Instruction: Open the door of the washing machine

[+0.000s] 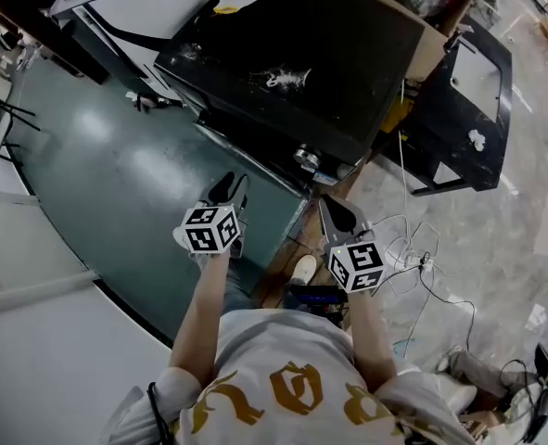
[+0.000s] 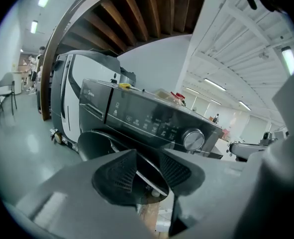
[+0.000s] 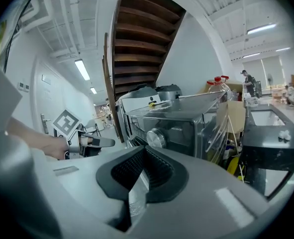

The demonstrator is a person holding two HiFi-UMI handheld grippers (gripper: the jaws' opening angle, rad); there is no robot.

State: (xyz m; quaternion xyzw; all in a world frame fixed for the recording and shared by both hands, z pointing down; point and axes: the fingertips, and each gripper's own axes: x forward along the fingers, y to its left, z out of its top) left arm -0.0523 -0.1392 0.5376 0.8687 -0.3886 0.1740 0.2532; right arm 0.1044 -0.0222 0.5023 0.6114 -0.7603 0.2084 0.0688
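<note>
Grey left gripper (image 2: 147, 156): jaws apart with nothing between them. It is held low, near the front of the washer (image 1: 301, 54), and aimed at the door (image 2: 94, 141).
Right gripper (image 3: 145, 152): pads together at the tips, gripping nothing. It is just right of the left gripper, about level with it, and points toward the dial (image 3: 155, 138).
Floor (image 1: 116, 165): green, under both grippers, on the left of the washer.
Door: round and dark, on the near face of the washer, below the control panel (image 2: 147, 116). It looks closed. Its rim shows left of the left jaws and through the gap between them. I cannot make out a handle.
Dial: silver, at the right end of the panel, above and right of the door.
Washer: dark, beyond both grippers. No jaw touches it.
Step in hand: the approach, I judge. The door is not yet gripped.
Next move: probably bring the left jaws to the edge of the door, find the handle or recess, close on it and pull toward the person. The right gripper seems not needed for this.
</note>
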